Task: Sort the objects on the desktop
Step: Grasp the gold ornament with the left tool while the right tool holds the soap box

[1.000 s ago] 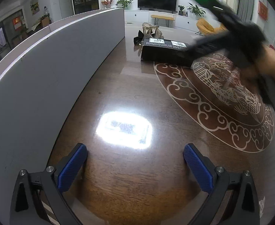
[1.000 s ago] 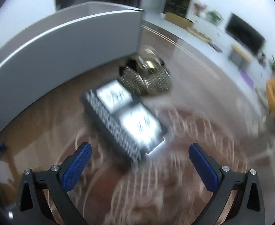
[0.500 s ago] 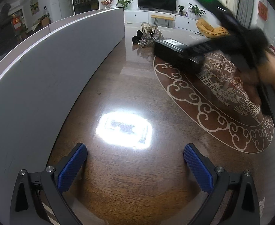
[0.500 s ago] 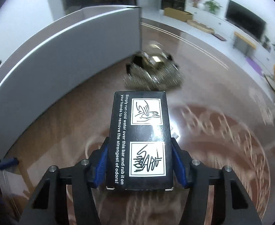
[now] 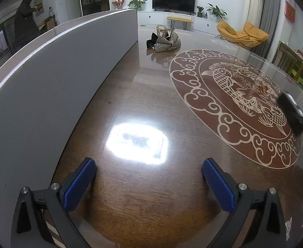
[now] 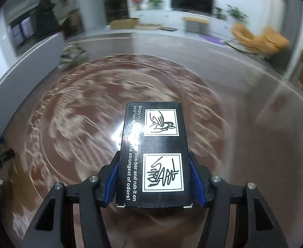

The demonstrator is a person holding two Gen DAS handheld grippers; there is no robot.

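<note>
1. The right gripper (image 6: 154, 177) has its blue-padded jaws clenched on the long sides of a glossy black rectangular carton (image 6: 154, 155), near its rear end; gripping the narrow width leaves most of the carton jutting forward, clear of the tabletop, presumably for carrying to a sorting spot.
2. The carton sits lengthwise between the jaws, printed face up: two white squares with black line drawings (one of hands at a bar) and white lettering along one edge about rubbing a bar to remove odours. Its corners look square and undented.
3. In the left wrist view the same carton (image 5: 292, 111) appears at the far right edge, over the pale fish-and-cloud medallion (image 5: 234, 103) inlaid in the dark polished wooden tabletop (image 5: 151, 186).
4. The left gripper (image 5: 149, 177) has its jaws released and wide apart, nothing between them, above bare wood just beside a grey partition panel (image 5: 48, 82).
5. A small silvery sequined bag (image 5: 165, 41) lies near the far end of the panel, well apart from both grippers (probably another item to sort).
</note>
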